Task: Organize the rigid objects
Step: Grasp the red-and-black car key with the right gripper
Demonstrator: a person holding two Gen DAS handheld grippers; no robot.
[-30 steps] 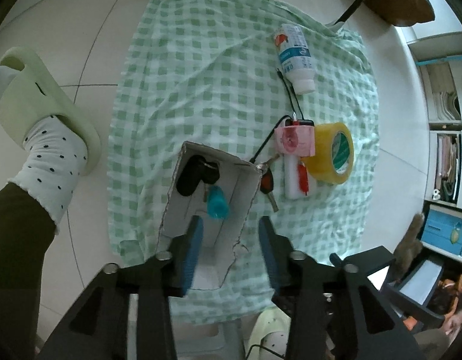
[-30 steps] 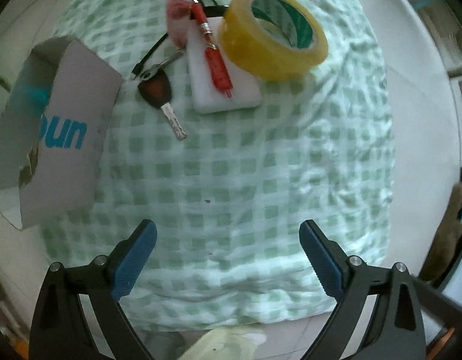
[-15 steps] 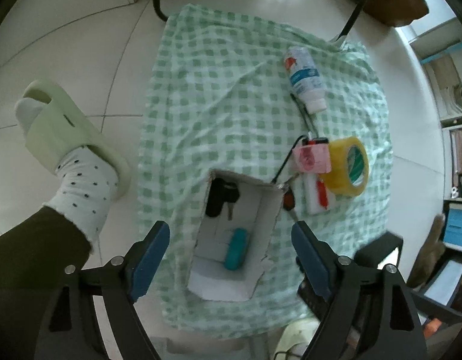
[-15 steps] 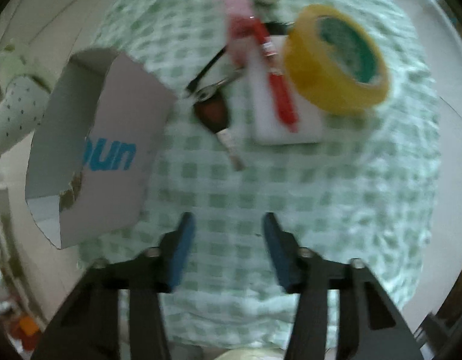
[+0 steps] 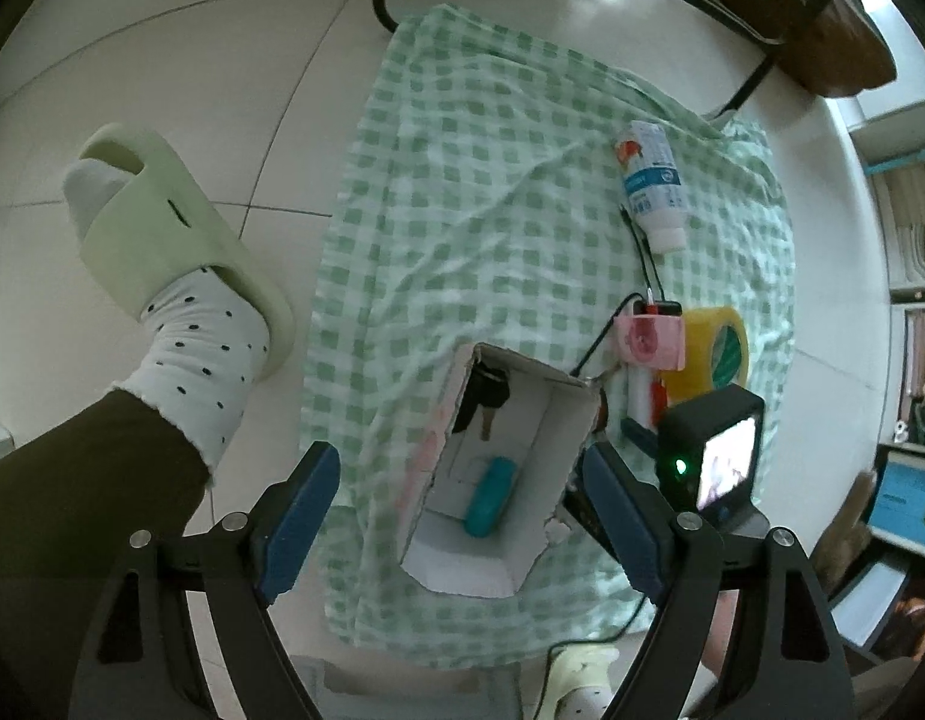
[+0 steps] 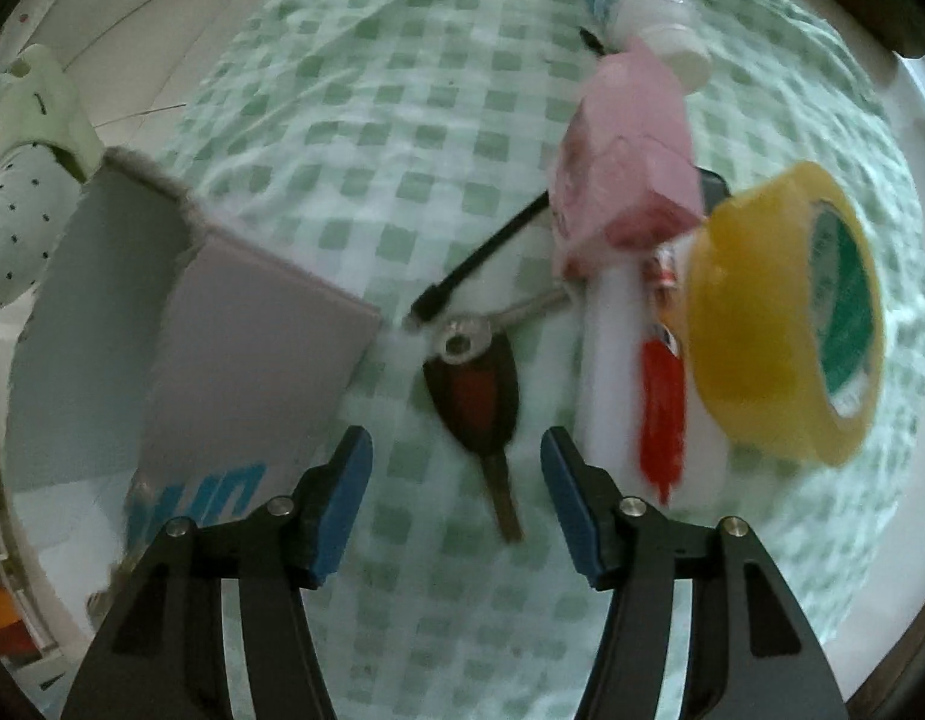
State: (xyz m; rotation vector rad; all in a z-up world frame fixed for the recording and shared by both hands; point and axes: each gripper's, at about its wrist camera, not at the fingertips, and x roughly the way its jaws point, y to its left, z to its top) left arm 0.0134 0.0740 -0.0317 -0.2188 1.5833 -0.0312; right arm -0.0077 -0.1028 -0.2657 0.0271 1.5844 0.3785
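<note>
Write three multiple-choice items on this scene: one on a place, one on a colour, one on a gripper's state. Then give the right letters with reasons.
1. Where is the teal capsule?
A. inside the cardboard box
B. on the tape roll
C. beside the bottle

2. What colour is the tape roll?
A. blue
B. yellow
C. black

3. How is the right gripper?
A. shut on the bottle
B. shut and empty
C. open, with the car key between its fingertips

Answers:
1. A, it lies on the box floor below the black keys.
2. B, the roll is yellow with a green inner label.
3. C, the blue pads stand apart on either side of the key and touch nothing.
</note>
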